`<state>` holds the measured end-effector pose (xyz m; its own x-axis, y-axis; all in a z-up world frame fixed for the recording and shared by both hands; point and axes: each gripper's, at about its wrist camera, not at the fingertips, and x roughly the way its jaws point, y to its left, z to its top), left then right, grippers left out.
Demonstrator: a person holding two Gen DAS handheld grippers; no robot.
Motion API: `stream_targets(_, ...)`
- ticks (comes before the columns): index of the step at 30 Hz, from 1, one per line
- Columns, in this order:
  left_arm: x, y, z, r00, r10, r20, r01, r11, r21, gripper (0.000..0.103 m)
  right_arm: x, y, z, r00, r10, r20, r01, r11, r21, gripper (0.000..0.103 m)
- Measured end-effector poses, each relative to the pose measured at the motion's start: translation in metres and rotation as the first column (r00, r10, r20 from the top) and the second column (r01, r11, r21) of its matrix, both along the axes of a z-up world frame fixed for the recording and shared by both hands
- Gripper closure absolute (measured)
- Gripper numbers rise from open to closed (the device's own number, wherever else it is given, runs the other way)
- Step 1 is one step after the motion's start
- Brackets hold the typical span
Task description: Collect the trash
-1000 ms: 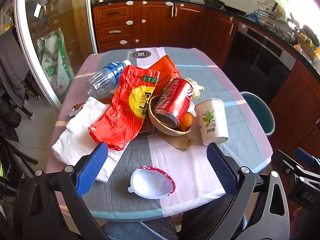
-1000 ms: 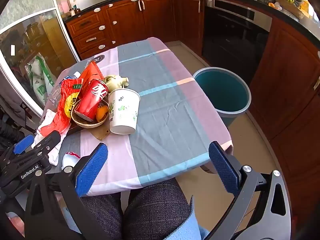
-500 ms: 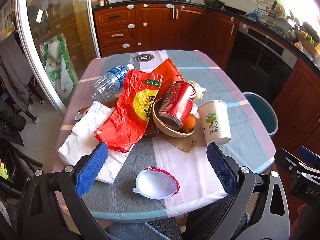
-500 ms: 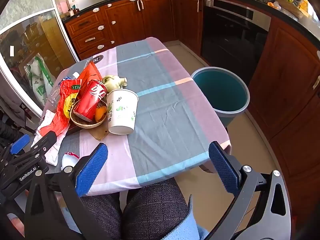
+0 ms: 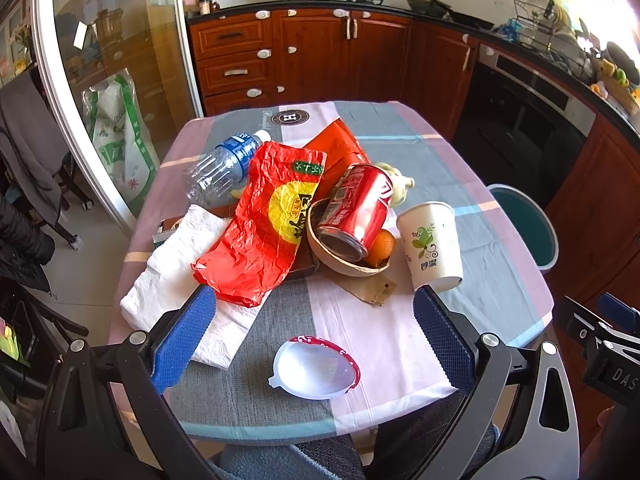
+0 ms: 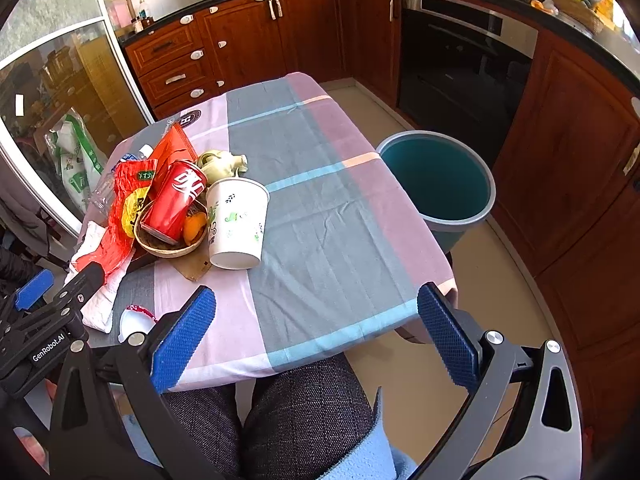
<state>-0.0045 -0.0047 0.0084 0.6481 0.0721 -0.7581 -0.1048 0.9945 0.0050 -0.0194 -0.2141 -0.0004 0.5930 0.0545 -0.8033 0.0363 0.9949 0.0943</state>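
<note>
- Left wrist view: the left gripper (image 5: 316,344) is held above the near edge of a table (image 5: 480,216) covered with a checked cloth; its blue-padded fingers (image 5: 182,340) are spread wide apart and nothing is held between them.
- Between the fingers, near the table's front edge, a white plastic lid with a red rim (image 5: 316,366) is seen lying alone.
- Farther back the trash is piled together: a crumpled red snack bag (image 5: 264,228) is draped over a white paper towel (image 5: 176,276), and a clear plastic bottle with a blue label (image 5: 220,168) lies on its side behind it.
- A red soda can (image 5: 356,208) is tilted inside a brown bowl (image 5: 340,258), with an orange fruit (image 5: 380,244) beside the can in the bowl.
- A white paper cup with a green leaf print (image 5: 432,244) is seen just right of the bowl.
- Right wrist view: the right gripper (image 6: 316,344) is held over the table's near right corner, above the person's lap in dark trousers (image 6: 296,412); its fingers (image 6: 446,340) are also wide apart and empty.
- The trash pile is seen at the table's left side, with the paper cup nearest the middle; the right part of the cloth is bare.
- A teal bin (image 6: 440,184) stands on the floor just beside the table's right edge.
- The left gripper is seen at the lower left, beside the pile.
</note>
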Motion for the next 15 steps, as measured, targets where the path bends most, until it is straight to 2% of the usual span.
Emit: stream_targets(15,0.0041,-0.0024,-0.0018,1.000,-0.003,-0.015,0.003,1.000,0.014,0.004,0.0046,-0.0041,-0.0001,1.000,-0.012,-0.009,0.012,1.000,0.013,0.006)
